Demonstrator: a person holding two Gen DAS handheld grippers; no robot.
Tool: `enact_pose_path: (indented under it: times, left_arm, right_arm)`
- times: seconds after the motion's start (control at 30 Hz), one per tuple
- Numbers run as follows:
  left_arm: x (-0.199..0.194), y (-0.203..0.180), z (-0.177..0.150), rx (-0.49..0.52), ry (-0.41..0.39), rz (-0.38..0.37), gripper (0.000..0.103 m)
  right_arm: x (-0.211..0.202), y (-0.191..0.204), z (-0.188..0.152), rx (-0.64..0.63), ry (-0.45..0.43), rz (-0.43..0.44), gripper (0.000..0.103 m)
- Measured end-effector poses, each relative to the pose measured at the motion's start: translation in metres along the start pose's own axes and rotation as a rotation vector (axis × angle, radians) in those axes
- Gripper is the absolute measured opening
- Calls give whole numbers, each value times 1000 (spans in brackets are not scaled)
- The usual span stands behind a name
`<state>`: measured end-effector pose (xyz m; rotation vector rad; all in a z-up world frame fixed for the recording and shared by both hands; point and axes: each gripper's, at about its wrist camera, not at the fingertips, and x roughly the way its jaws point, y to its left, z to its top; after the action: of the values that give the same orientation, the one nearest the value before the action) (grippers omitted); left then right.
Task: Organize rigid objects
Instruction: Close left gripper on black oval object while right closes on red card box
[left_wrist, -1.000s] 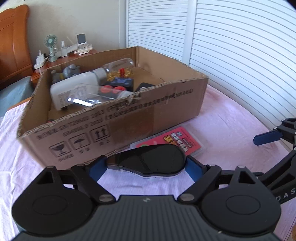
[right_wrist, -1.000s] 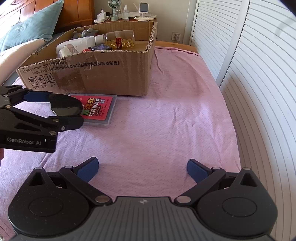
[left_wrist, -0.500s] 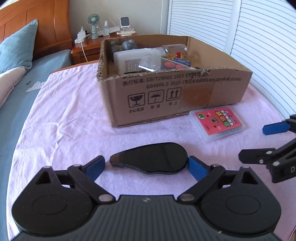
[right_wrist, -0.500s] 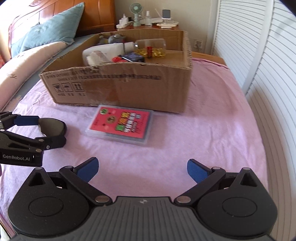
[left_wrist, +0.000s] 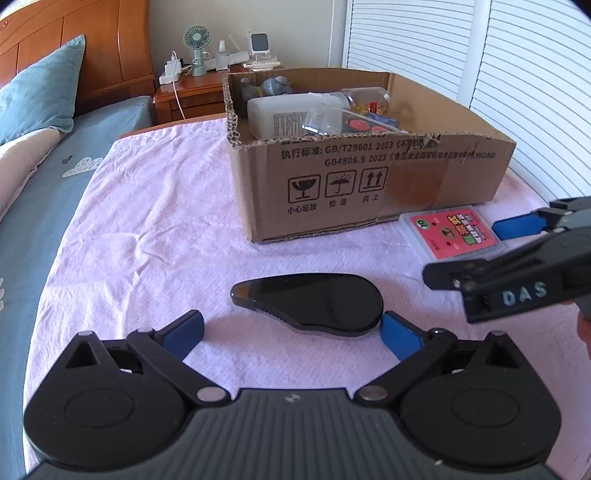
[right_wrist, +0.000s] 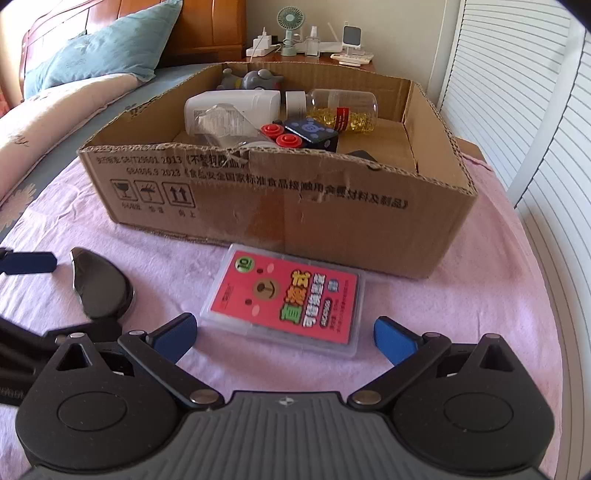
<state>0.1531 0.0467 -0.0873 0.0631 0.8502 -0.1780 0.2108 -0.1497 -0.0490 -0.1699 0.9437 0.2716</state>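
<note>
A black teardrop-shaped case lies flat on the pink cloth between the fingers of my left gripper. Its jaws are opening: the left pad stands well clear, and the right pad sits at the case's rounded end. My right gripper is open just in front of a red card case in clear plastic, which lies against the cardboard box. The box holds a white bottle, a capsule jar and several small items. The right gripper also shows over the card case.
A bed with a blue pillow runs along the left. Behind the box is a wooden nightstand with a small fan and chargers. White louvred doors close off the right side. Bare pink cloth lies left of the box.
My left gripper's jaws have widened and let go of the black case, which now rests on the cloth farther from the box. My right gripper has moved up to the red card case.
</note>
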Motion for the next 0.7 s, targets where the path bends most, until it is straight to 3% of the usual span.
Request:
enact_pose_path:
  times: [0.7]
  left_arm:
    - [10, -4, 8, 12, -41, -4, 102]
  right_arm:
    - [10, -5, 6, 55, -20, -50, 103]
